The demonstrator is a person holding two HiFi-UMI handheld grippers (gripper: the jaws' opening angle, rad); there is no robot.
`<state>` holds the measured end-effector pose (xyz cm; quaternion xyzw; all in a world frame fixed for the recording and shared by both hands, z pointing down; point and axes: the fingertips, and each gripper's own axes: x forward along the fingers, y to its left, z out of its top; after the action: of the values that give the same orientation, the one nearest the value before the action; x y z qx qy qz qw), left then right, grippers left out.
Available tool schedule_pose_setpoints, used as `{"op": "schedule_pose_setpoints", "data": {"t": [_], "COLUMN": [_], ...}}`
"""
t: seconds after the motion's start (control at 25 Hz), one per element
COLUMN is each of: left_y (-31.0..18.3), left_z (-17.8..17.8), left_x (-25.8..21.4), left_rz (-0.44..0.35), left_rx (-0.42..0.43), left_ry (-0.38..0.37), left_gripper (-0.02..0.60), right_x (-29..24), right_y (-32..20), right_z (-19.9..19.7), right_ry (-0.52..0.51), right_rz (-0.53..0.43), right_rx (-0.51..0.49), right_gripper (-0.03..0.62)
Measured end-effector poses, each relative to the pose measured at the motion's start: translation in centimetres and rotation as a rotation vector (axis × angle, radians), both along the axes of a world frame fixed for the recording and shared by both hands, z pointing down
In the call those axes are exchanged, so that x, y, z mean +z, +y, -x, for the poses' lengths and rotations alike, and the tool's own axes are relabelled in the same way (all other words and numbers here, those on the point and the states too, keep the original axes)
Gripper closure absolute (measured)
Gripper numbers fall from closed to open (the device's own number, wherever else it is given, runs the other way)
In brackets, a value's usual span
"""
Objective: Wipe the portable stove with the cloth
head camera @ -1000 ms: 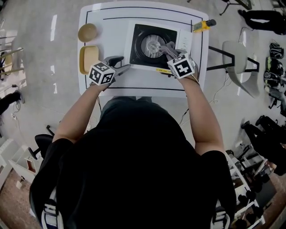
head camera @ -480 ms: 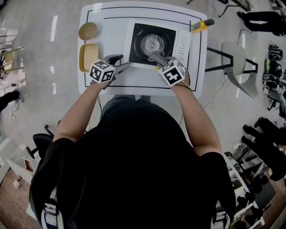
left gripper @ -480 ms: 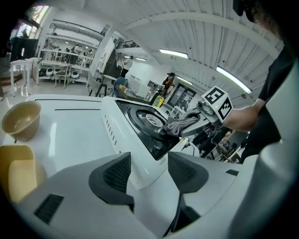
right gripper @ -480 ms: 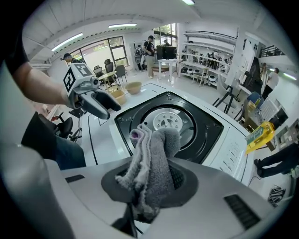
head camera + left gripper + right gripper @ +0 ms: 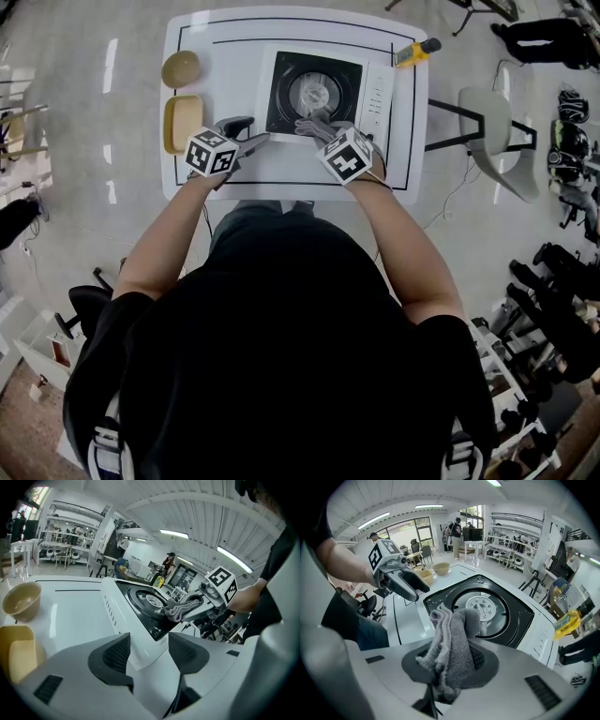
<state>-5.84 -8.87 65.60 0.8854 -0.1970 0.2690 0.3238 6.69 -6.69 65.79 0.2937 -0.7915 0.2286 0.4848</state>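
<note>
Cloth (image 5: 452,644), grey and thick-piled, bunched into folds and pinched between the closed jaws of right gripper (image 5: 450,660). Loose end standing up past the jaw tips, over the front edge of portable stove (image 5: 511,616), near its round burner. Seen from the head view as a small grey wad (image 5: 314,127) at the near rim of the stove's black top.

Judged soft, light and limp; no risk of breakage, some risk of slipping out under hard rubbing. Best held as now, by a gathered fold, with free pile left for contact. Stove judged rigid, light enough to slide under a push.

Left gripper (image 5: 146,653) with jaws spread apart, 1 on each side of the stove's white near-left corner. Contact with that corner impossible to confirm.

Around these, white table (image 5: 187,173), tan bowl (image 5: 181,67), tan tray (image 5: 183,122), and a yellow item (image 5: 417,53) too small to name.

Hidden: actual touch between cloth and stove, masked by the gripper body. Control panel markings too small to read.
</note>
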Motion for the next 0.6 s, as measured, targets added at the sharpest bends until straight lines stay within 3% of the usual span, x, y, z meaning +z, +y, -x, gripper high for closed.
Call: {"op": "schedule_pose_setpoints", "data": {"t": [0.2,0.6], "left_y": [0.4,0.5], "left_z": [-0.1,-0.9], "left_x": [-0.2,-6.2], "left_rz": [-0.010,-0.136], "left_rx": [0.026,0.023], "left_ry": [-0.023,0.000], "left_gripper": [0.319,0.318], "right_x": [-0.6,-7.1], "right_y": [-0.2,-1.5], "right_z": [-0.5,-6.2], "right_ry": [-0.047,-0.188], "right_rz": [-0.007,-0.113], "right_rx": [0.012,0.190], "right_gripper": [0.485,0.479]}}
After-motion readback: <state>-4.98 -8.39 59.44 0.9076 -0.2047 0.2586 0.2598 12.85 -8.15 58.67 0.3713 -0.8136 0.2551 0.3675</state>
